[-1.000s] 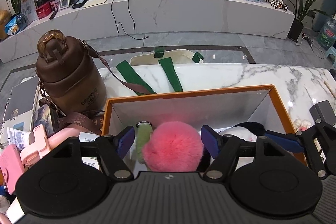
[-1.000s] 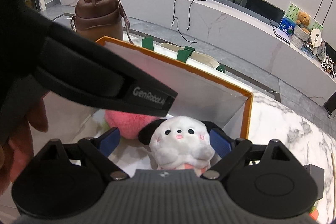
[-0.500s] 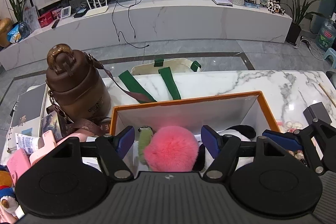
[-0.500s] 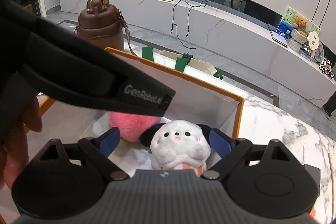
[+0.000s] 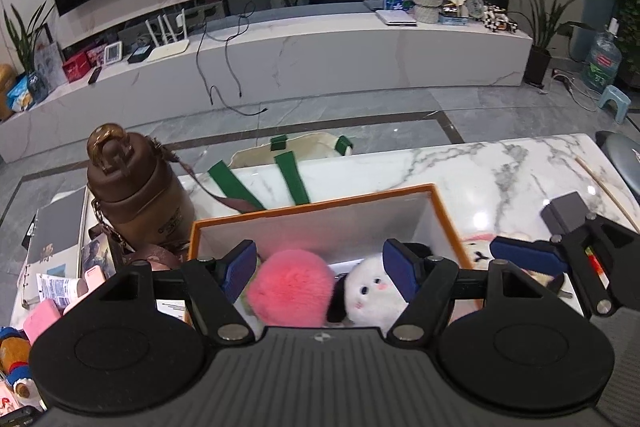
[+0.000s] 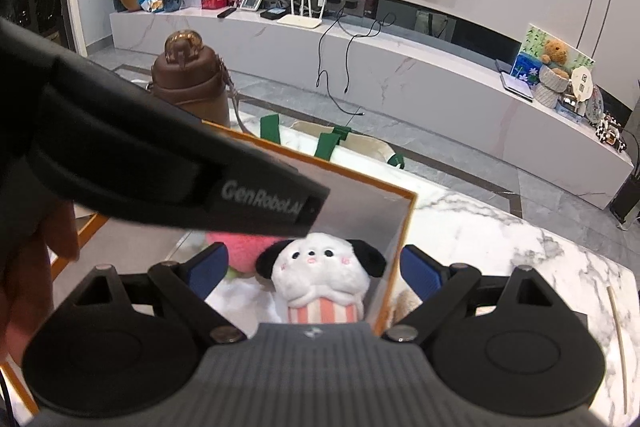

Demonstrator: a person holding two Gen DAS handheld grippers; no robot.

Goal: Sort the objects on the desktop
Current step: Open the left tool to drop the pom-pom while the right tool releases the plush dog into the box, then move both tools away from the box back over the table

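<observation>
An orange-rimmed box sits on the marble table. Inside lie a pink fluffy ball and a white plush dog with black ears. My left gripper is open above the box, empty, with both toys showing between its fingers. My right gripper is open and empty, above the box's right side; the dog in a striped outfit lies below it. The pink ball is partly hidden behind the left gripper's body.
A brown bottle with strap stands left of the box. A green-handled tote hangs over the far edge. Pink items and papers lie at left. A dark block and another plush lie right of the box.
Both grippers have risen and pulled back from the box. The white dog, earlier between the right fingers, now lies loose in the box beside the pink ball.
</observation>
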